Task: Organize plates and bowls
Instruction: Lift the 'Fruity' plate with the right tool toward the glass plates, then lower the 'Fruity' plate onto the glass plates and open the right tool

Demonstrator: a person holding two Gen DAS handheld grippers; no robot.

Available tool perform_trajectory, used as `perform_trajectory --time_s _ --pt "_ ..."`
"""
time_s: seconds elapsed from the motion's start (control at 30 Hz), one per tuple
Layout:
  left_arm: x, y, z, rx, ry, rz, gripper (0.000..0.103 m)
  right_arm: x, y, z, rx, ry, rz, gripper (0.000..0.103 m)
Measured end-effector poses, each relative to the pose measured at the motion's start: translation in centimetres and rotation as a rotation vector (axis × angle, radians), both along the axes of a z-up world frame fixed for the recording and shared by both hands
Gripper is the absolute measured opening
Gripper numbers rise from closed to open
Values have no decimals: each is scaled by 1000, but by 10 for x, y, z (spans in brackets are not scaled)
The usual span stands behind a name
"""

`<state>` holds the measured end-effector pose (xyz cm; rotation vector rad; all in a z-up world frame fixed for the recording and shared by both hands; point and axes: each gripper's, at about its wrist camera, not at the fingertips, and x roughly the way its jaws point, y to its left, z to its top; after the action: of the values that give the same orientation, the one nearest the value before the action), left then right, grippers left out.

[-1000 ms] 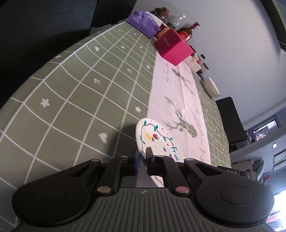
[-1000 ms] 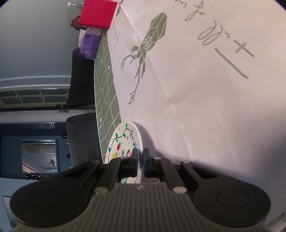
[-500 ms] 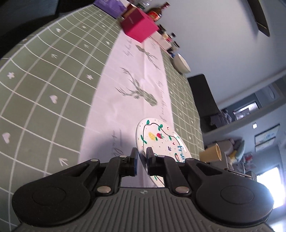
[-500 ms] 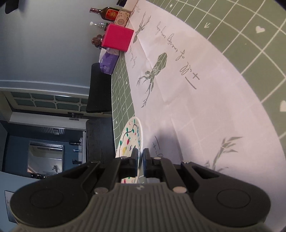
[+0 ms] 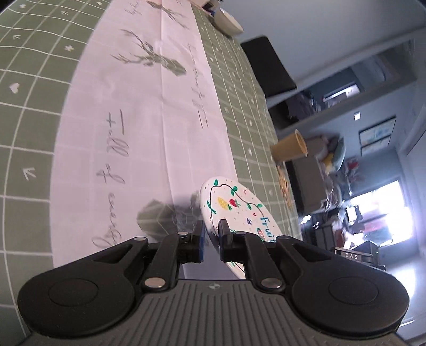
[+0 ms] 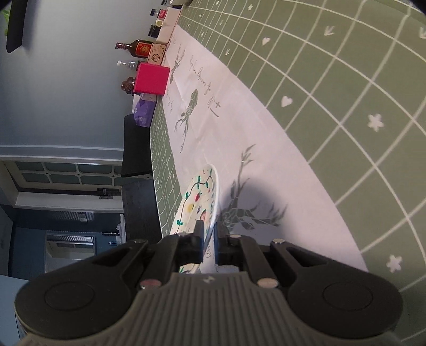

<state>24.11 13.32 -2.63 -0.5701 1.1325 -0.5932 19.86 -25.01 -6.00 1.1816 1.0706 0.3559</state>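
A small white plate (image 5: 234,210) painted with fruit and the word "Fruit" is held by both grippers above the table. My left gripper (image 5: 211,229) is shut on one edge of its rim. My right gripper (image 6: 209,230) is shut on the opposite edge of the plate (image 6: 199,197), seen edge-on. A pale bowl (image 5: 227,22) sits far down the table in the left wrist view.
The table has a green grid cloth (image 6: 346,93) and a white deer-print runner (image 5: 149,111). A yellow cup (image 5: 289,146) stands at the table edge. A pink box (image 6: 151,78), bottles (image 6: 138,48) and a purple packet (image 6: 145,111) line the far end.
Both grippers have carried the plate along the table toward the near end. The pink box and bowl now look farther away; the yellow cup has come closer in the left wrist view.
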Motion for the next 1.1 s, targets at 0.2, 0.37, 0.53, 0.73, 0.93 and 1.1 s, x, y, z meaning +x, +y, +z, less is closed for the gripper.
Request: perform_trajectory --time_s 0.2,0.37,0.53,0.73,0.93,1.1 --pt "-22 -33 5 70 -1 -116 14 -40 -15 8 -65 7 -32 5" --pt "-40 -54 6 94 -1 -205 16 -70 -29 14 -90 -1 -54 5" --pt "-54 -73 4 149 16 -264 18 -92 -37 10 -72 20 -30 5" --pt "-63 -86 7 218 -30 -317 18 -110 -43 1 -62 45 -28 5" --pt "-67 -100 4 329 -69 -368 19 -116 -36 -4 -72 54 4 5" --pt "-69 -107 0 392 -87 -394 17 -118 -31 -8 -78 66 12 5"
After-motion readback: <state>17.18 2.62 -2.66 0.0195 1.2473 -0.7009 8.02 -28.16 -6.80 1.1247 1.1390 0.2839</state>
